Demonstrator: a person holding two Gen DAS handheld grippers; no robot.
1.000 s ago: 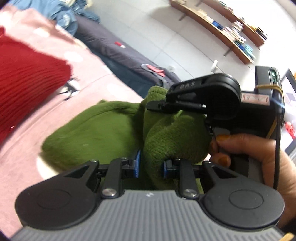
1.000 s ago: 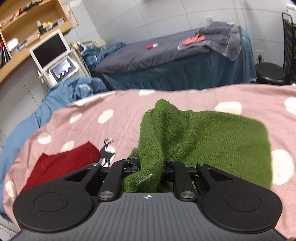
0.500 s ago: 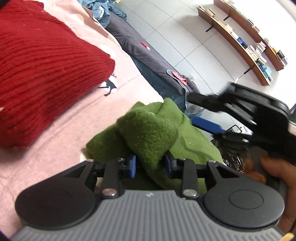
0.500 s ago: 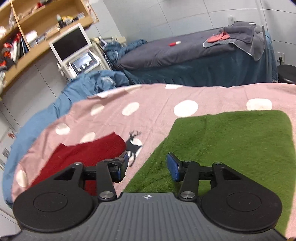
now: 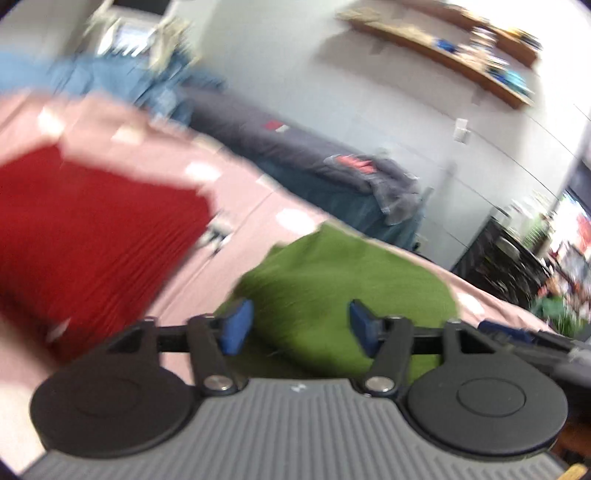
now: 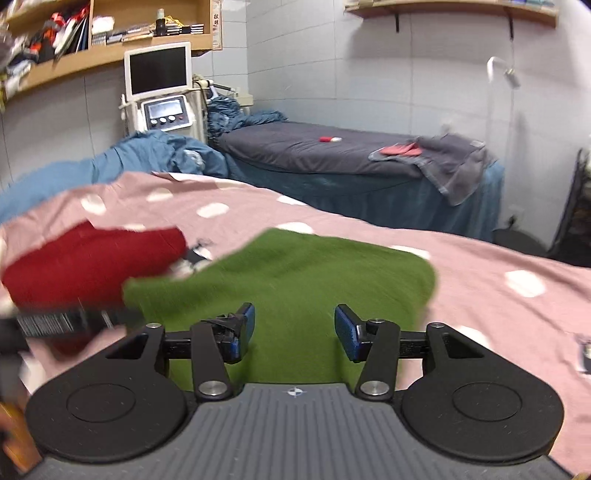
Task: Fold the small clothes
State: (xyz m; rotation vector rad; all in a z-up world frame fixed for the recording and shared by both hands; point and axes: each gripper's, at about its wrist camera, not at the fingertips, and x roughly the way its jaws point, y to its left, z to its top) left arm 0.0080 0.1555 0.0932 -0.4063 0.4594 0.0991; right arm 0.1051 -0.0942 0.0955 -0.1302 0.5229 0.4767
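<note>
Green garment: the green knit [image 6: 295,280] is seen lying flat as a folded, roughly rectangular pad on the pink spotted bed cover [image 6: 480,266], toward its near edge; no loose sleeve or hem is seen sticking out.
Red garment: a red knit [image 6: 88,258] is laid just beside the green one on the same cover, also in a compact folded block; the two appear close, and whether their edges touch cannot be told through the blur.
Left gripper: the left gripper [image 5: 301,326] is held above the near part of the green knit; its blue fingers [image 5: 236,325] have just been opening and stand apart, with nothing clamped between them.
Right gripper: the right gripper [image 6: 293,328] is held over the green knit's near edge; its fingers [image 6: 345,330] have likewise just been opening and stand wide apart, no cloth being pinched.
Done: the fold of the green knit is judged finished and released, with the red one already folded.
Left: only tidying or stacking of the two pieces, or another garment if one is fetched, is judged to remain; no unfolded small garment is visible on the cover.
Surroundings: a second bed with a grey sheet [image 6: 314,155] and wall shelves [image 6: 110,33] are seen behind.
</note>
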